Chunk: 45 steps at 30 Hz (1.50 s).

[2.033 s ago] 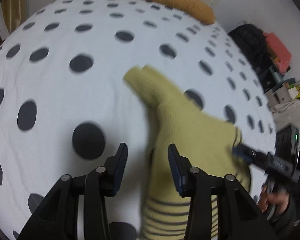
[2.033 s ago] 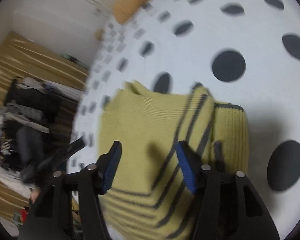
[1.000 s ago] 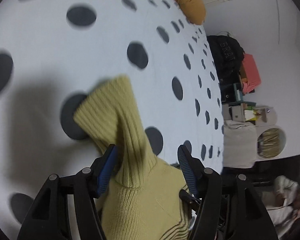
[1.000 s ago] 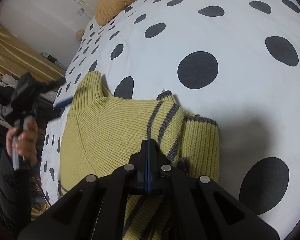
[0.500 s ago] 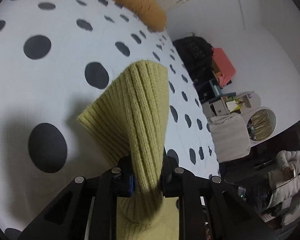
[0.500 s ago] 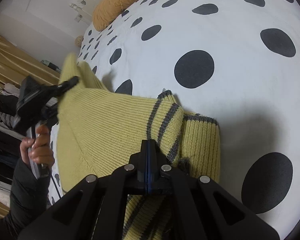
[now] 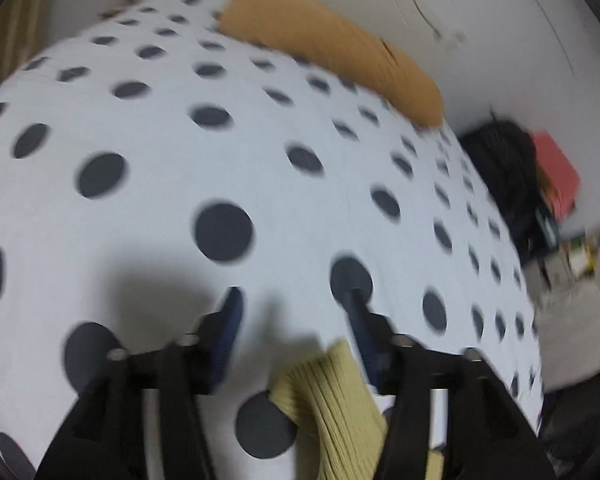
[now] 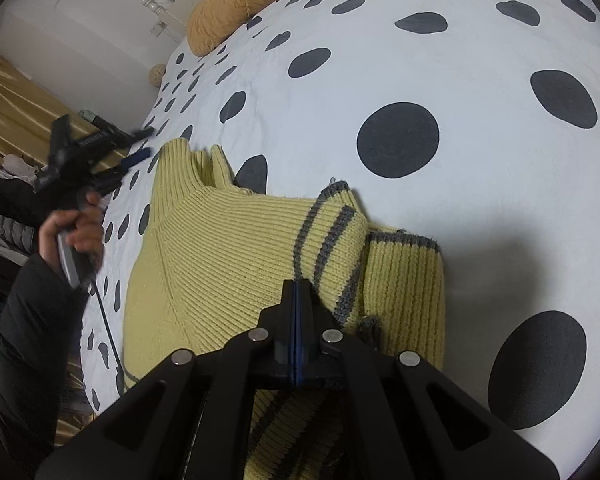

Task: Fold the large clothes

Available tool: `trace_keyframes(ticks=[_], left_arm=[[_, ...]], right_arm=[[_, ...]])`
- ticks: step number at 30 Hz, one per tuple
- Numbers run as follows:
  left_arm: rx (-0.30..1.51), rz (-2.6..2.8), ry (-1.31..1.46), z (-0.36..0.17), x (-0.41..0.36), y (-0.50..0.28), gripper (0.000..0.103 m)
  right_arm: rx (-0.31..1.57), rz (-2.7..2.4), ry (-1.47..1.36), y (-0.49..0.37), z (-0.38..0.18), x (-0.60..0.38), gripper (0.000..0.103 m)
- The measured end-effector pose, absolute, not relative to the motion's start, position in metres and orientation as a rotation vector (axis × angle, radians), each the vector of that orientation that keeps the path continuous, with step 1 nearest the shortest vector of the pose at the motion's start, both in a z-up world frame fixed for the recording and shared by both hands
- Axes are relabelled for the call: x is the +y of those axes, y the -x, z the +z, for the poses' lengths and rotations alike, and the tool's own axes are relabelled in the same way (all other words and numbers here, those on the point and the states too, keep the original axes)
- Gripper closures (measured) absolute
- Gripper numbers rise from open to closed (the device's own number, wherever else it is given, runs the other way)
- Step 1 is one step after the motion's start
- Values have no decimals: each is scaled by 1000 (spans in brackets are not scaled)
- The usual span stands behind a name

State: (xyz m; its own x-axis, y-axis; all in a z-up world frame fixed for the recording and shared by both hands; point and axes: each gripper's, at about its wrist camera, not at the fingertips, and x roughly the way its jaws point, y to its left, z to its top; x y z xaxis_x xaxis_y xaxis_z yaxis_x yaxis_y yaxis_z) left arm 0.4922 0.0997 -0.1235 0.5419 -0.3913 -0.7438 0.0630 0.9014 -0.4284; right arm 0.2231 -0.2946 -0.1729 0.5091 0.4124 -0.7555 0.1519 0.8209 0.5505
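Observation:
A yellow knit sweater (image 8: 220, 248) with grey stripes lies partly folded on the dotted bedspread (image 8: 420, 80), a striped cuff (image 8: 332, 216) laid over its body. My right gripper (image 8: 296, 292) is shut, its tips down on the sweater; no fabric shows between the pads. In the blurred left wrist view, my left gripper (image 7: 292, 312) hangs above the bed with its jaws opening and nothing between the tips. The ribbed collar (image 7: 332, 392) lies loose below it. From the right wrist view, the left gripper (image 8: 144, 144) is just left of the collar (image 8: 184, 164), held by a hand (image 8: 76, 232).
An orange pillow (image 7: 332, 52) lies at the head of the bed. A black bag (image 7: 500, 160) and a red box (image 7: 556, 172) stand beyond the bed's right side. Gold curtains (image 8: 12, 120) and piled clothes are to the left of the bed.
Half a second ago the left gripper pinched the raised collar. It has since let go, opened and lifted away, and the collar has dropped back onto the bed. The right gripper stayed put.

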Motion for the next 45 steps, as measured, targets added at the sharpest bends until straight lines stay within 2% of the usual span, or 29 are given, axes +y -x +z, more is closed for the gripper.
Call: trace_keyframes(ticks=[3, 7, 9, 11, 14, 16, 20, 23, 27, 28, 30, 31, 32, 33, 35, 37, 41, 45], left_arm=[[997, -319, 295, -109, 102, -482, 45], [1097, -599, 206, -115, 67, -442, 44], [1158, -625, 130, -130, 41, -428, 41], [1296, -483, 62, -170, 27, -437, 43], [1365, -457, 322, -204, 37, -458, 40], [1303, -348, 354, -205, 44, -473, 40], [1175, 72, 120, -181, 66, -501, 46], [1148, -39, 237, -151, 85, -496, 46], [1230, -404, 282, -128, 54, -459, 34], [1259, -451, 222, -131, 40, -450, 32], [1260, -322, -93, -153, 17, -435, 32], [1237, -217, -260, -172, 10, -434, 26], [1232, -136, -358, -193, 9, -436, 26], [1235, -113, -347, -200, 13, -438, 20], [1188, -28, -203, -185, 32, -442, 21], [1108, 116, -178, -154, 46, -442, 50], [1056, -62, 72, -92, 73, -394, 42], [1111, -268, 87, -94, 44, -308, 38]], right_arm=[[1030, 127, -565, -219, -168, -291, 103], [1014, 57, -427, -209, -157, -281, 103], [1011, 47, -411, -206, -156, -281, 103], [1011, 46, -436, -205, -156, -284, 103], [1022, 45, -482, -206, -158, -287, 103], [1018, 47, -474, -206, -160, -286, 103], [1020, 57, -468, -206, -159, -285, 103], [1013, 66, -492, -204, -161, -288, 103], [1003, 68, -530, -202, -163, -291, 103], [1002, 68, -534, -201, -163, -290, 103], [1002, 67, -537, -201, -163, -290, 103], [1005, 66, -540, -201, -163, -290, 103], [1008, 67, -541, -202, -163, -291, 103], [1013, 73, -546, -202, -162, -291, 103], [1023, 71, -531, -203, -160, -289, 103], [1028, 62, -499, -201, -155, -287, 103], [984, 45, -505, -175, -132, -286, 100], [924, 144, -537, -133, -106, -268, 100]])
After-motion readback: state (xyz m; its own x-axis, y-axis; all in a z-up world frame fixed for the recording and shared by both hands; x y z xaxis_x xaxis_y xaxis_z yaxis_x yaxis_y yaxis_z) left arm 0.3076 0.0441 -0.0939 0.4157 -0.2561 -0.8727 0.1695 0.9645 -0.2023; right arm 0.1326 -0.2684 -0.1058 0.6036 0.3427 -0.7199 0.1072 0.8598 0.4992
